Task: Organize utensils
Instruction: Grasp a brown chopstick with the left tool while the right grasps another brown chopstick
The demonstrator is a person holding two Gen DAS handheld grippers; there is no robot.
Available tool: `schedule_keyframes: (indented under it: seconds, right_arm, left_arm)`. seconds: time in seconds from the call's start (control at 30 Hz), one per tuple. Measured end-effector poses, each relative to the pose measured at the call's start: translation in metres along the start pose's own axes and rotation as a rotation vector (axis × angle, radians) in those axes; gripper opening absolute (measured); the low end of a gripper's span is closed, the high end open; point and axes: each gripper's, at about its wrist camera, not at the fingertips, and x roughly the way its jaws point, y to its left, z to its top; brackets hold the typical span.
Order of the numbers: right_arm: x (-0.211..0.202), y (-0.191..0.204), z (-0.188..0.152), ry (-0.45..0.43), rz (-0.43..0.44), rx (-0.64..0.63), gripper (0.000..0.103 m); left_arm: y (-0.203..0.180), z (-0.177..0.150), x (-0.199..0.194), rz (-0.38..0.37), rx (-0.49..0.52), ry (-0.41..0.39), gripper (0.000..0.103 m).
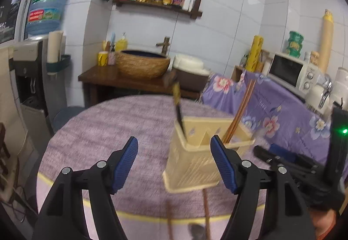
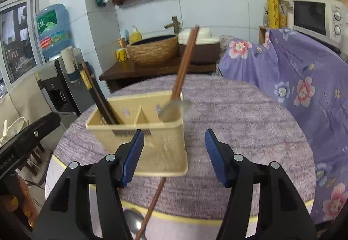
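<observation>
Both tongs, left (image 1: 174, 163) and right (image 2: 174, 157), gape empty near the caddy (image 2: 152, 146); a careless reach for the loose chopstick (image 2: 152, 203) could topple it.

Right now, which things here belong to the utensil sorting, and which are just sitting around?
Job:
utensil holder
brown chopsticks standing in it
dark chopsticks standing in it
loose chopstick on table
spoon at table edge

Just around:
microwave
basket sink
water jug

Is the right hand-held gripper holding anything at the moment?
No, the right hand-held gripper is open with nothing between its pads, while one chopstick lies on the table below it.
</observation>
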Motion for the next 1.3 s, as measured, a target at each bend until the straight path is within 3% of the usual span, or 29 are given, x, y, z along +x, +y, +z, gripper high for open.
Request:
schedule_keyframes:
  seconds: [0.1,0.17,0.23,0.53,0.83,0.97,1.03,1.3]
  right_arm:
    - [0.0,-0.004,-0.025,0.049,-0.025,0.013,0.059]
    - [0.0,-0.006,-0.045,0.072,-0.042,0.025,0.059]
    - [0.001,-0.007,-0.062,0.091,-0.062,0.026,0.059]
    - [0.006,-0.004,-0.099,0.155,-0.083,0.019,0.059]
    - [0.006,-0.007,-0.104,0.173,-0.093,0.025,0.059]
    - [0.008,-0.003,-0.104,0.178,-0.095,0.017,0.059]
    - [0.009,-0.001,-0.105,0.184,-0.094,0.013,0.059]
    - [0.028,0.005,-0.107,0.26,-0.048,0.034,0.059]
  left_arm:
    - [0.013,-0.029,0.013,0.014,-0.011,0.112,0.064]
    - [0.022,-0.05,0.026,0.026,-0.026,0.197,0.054]
    - [0.028,-0.069,0.039,0.022,-0.047,0.266,0.049]
    - [0.011,-0.097,0.074,-0.001,0.016,0.398,0.04]
    - [-0.005,-0.1,0.099,0.043,0.149,0.458,0.031]
    - [-0.005,-0.1,0.099,0.073,0.192,0.449,0.016]
    - [0.001,-0.101,0.097,0.076,0.189,0.443,0.011]
    - [0.019,-0.098,0.092,0.081,0.153,0.437,0.01]
